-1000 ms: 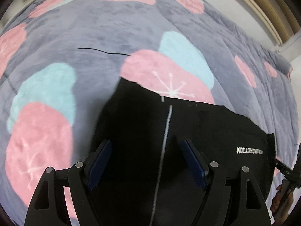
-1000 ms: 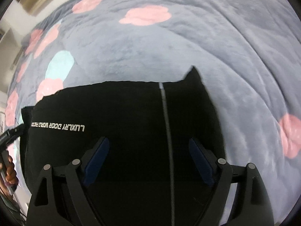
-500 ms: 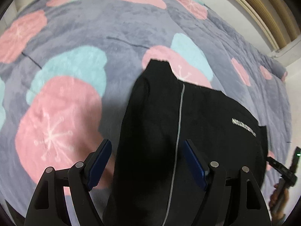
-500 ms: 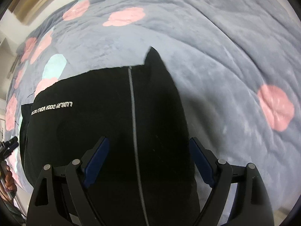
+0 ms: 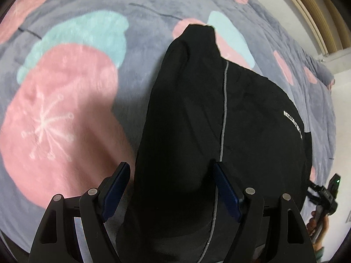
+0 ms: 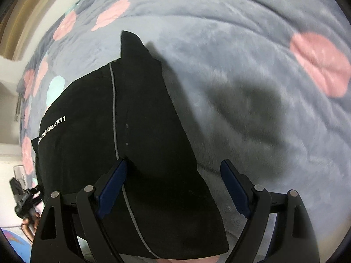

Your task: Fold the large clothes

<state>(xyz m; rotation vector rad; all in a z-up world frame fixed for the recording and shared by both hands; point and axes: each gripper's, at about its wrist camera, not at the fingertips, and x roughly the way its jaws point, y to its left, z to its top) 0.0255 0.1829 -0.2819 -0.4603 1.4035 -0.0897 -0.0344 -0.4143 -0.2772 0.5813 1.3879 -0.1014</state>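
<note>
A large black garment point(image 5: 186, 109) with a thin grey seam line and white lettering lies spread on a grey plush blanket point(image 5: 140, 70). Its long left part runs up to a blunt tip. My left gripper point(image 5: 171, 168) hovers open over this part, with the cloth under and between the blue pads and neither pad pressing it. In the right wrist view the same garment point(image 6: 142, 120) ends in a pointed tip. My right gripper point(image 6: 173, 164) stands open over the garment's right edge, the left pad above the cloth and the right pad above bare blanket point(image 6: 241, 65).
The blanket carries pink point(image 5: 57, 114) and teal point(image 5: 87, 30) flower patches and covers the whole surface. A wall and a wooden rail point(image 5: 313, 15) border it at the far side. A hand holding a black device point(image 5: 324, 195) shows at the right edge of the left wrist view.
Both grippers have slid outward over the garment, the left one toward its left edge and the right one toward its right edge. The jaws have stayed wide apart.
</note>
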